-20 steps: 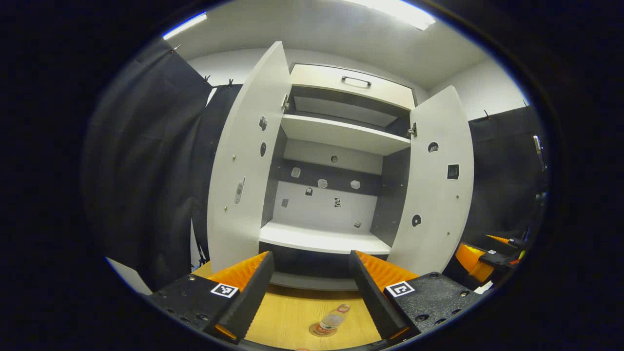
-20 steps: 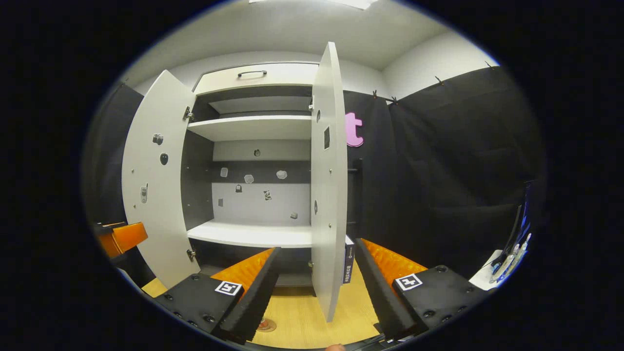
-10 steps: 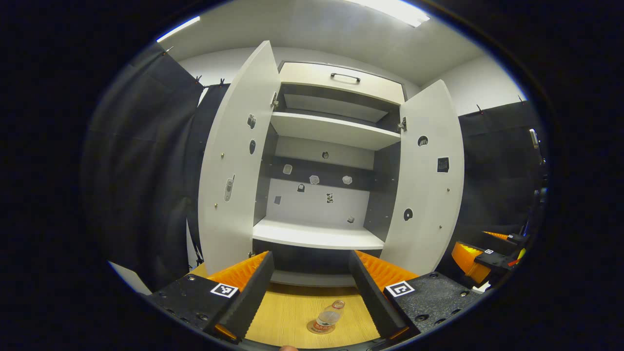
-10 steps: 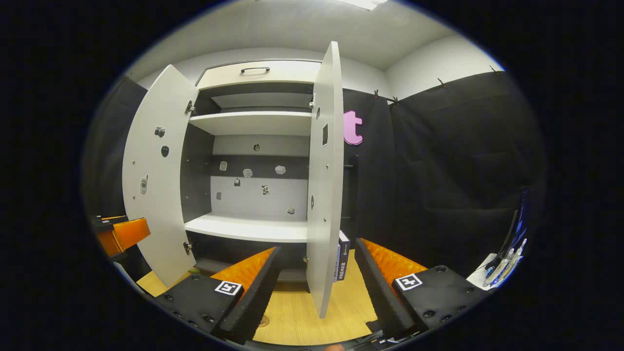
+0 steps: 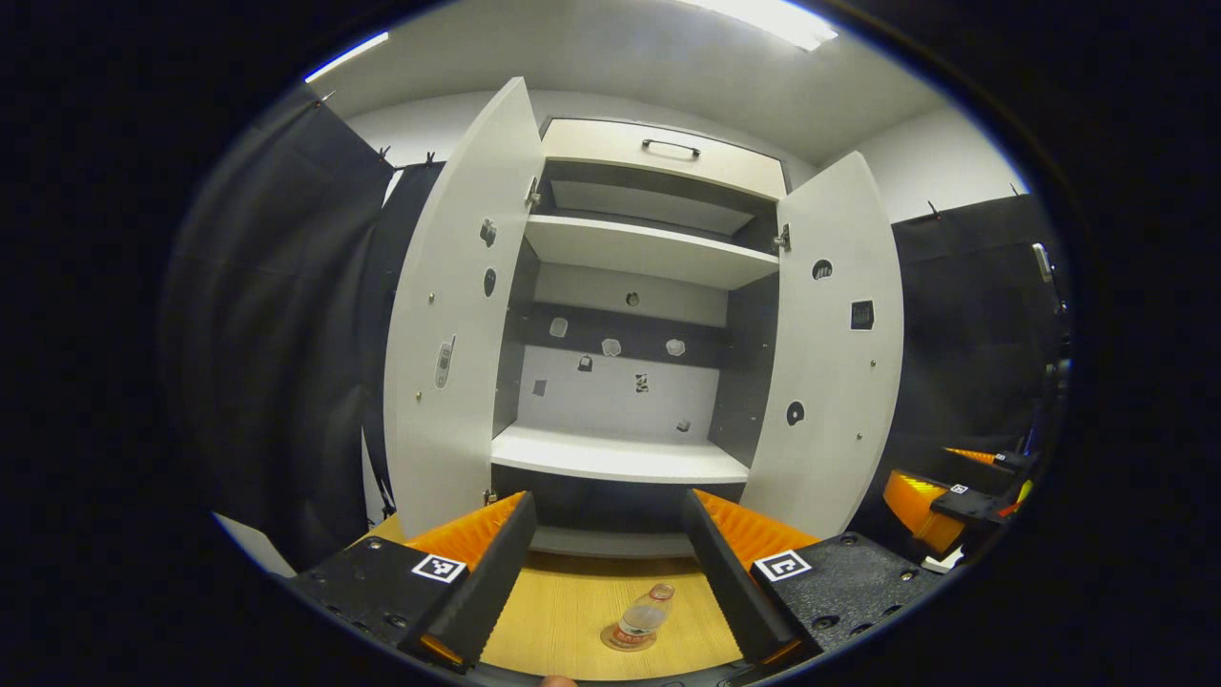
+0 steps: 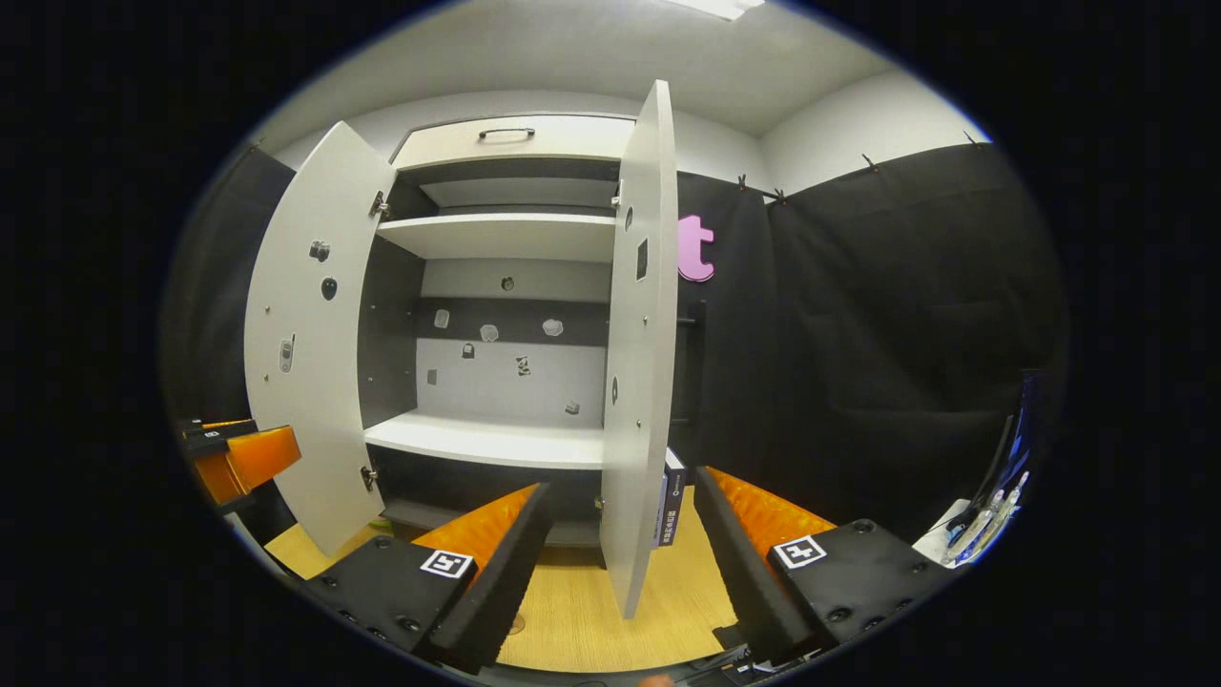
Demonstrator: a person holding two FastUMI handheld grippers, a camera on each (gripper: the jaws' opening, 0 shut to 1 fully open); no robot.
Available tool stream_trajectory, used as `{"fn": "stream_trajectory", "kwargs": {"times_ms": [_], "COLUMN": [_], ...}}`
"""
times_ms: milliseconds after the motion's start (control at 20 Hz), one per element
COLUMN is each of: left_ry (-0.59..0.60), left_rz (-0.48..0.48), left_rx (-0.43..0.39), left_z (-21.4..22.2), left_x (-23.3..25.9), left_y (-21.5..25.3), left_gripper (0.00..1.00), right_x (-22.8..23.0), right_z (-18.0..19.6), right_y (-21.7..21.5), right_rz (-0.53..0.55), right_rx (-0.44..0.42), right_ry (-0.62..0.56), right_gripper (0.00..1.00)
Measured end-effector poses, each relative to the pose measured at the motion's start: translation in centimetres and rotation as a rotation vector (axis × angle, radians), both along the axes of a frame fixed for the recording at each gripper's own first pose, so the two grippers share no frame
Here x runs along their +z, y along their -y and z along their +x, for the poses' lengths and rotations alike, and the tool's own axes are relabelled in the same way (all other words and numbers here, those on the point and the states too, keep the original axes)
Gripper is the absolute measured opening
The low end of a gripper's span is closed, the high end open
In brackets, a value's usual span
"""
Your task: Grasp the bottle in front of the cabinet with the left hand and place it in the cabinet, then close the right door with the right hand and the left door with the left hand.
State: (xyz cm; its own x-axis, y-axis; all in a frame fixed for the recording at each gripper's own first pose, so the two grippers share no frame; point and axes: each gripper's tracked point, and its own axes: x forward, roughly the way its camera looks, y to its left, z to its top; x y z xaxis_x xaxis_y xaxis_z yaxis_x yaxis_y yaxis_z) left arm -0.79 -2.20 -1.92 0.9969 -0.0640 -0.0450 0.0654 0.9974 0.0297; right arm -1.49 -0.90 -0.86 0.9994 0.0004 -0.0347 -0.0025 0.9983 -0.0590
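Note:
A small clear bottle (image 5: 642,616) with a reddish label stands on the wooden tabletop (image 5: 563,611) in front of the white cabinet (image 5: 620,456). It sits low between the fingers of my left gripper (image 5: 608,501), which is open and holds nothing. Both cabinet doors stand open: the left door (image 5: 448,324) and the right door (image 5: 832,353). In the right gripper view, my right gripper (image 6: 615,487) is open and empty. There the right door (image 6: 634,382) shows edge-on just beyond its fingers. The left gripper (image 6: 238,456) appears at the far left.
Inside the cabinet are a lower shelf (image 6: 486,444) and an upper shelf (image 6: 506,234), with a drawer (image 5: 663,162) above. A dark box (image 6: 672,501) stands on the table behind the right door. The right gripper (image 5: 940,501) shows at the right.
Both views have drifted slightly. In the left gripper view the bottle sits a little higher between the fingers. In the right gripper view the cabinet has shifted right. Both grippers stay open.

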Motion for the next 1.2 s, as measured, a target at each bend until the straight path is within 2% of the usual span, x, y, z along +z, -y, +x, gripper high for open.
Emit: {"fn": "stream_trajectory", "kwargs": {"times_ms": [50,150,200,250,300,350,450,500,550,600,700,750,1000,1200], "left_ry": [-0.01,-0.032,-0.049,-0.071,-0.097,-0.125,-0.185,-0.214,-0.242,-0.266,-0.295,-0.311,-0.349,-0.398], "left_rz": [0.0,0.002,0.004,0.006,0.01,0.01,-0.012,-0.029,-0.041,-0.044,-0.026,-0.01,-0.015,0.03], "left_rx": [-0.005,-0.018,-0.022,-0.027,-0.033,-0.043,-0.065,-0.077,-0.089,-0.094,-0.099,-0.105,-0.165,-0.184], "left_z": [0.0,0.1,0.2,0.3,0.5,0.5,0.5,0.5,0.6,0.7,1.1,1.3,1.8,2.4], "left_x": [-0.4,-1.6,-2.5,-3.7,-4.8,-6.2,-8.8,-10.1,-11.4,-12.7,-15.2,-16.4,-22.0,-26.9], "left_y": [0.2,0.4,0.5,0.6,0.7,0.9,1.4,1.7,1.9,2.0,2.1,2.2,3.6,4.2], "left_gripper": [0.94,0.94,0.94,0.94,0.94,0.94,0.95,0.95,0.95,0.95,0.95,0.95,0.95,0.95], "right_x": [0.0,0.0,0.0,0.1,0.1,0.1,-0.1,-0.2,-0.3,-0.4,-0.6,-0.6,-1.2,-1.8], "right_z": [0.0,0.1,0.1,0.1,0.1,0.1,0.1,0.2,0.1,0.1,0.1,0.1,-0.1,0.0], "right_y": [0.1,0.2,0.3,0.4,0.5,0.6,0.6,0.5,0.6,0.5,0.6,0.8,1.8,2.2], "right_rz": [-0.003,-0.004,-0.005,-0.006,-0.008,-0.011,-0.015,-0.018,-0.021,-0.024,-0.033,-0.038,-0.066,-0.054], "right_rx": [-0.003,-0.007,-0.009,-0.014,-0.019,-0.021,-0.025,-0.027,-0.028,-0.03,-0.035,-0.041,-0.069,-0.077], "right_ry": [0.0,-0.002,-0.002,-0.002,-0.003,-0.003,-0.006,-0.008,-0.009,-0.011,-0.016,-0.017,-0.033,-0.054], "right_gripper": [0.98,0.98,0.89,0.89,0.98,0.89,0.89,0.98,0.98,0.89,0.89,0.98,0.98,0.98]}}
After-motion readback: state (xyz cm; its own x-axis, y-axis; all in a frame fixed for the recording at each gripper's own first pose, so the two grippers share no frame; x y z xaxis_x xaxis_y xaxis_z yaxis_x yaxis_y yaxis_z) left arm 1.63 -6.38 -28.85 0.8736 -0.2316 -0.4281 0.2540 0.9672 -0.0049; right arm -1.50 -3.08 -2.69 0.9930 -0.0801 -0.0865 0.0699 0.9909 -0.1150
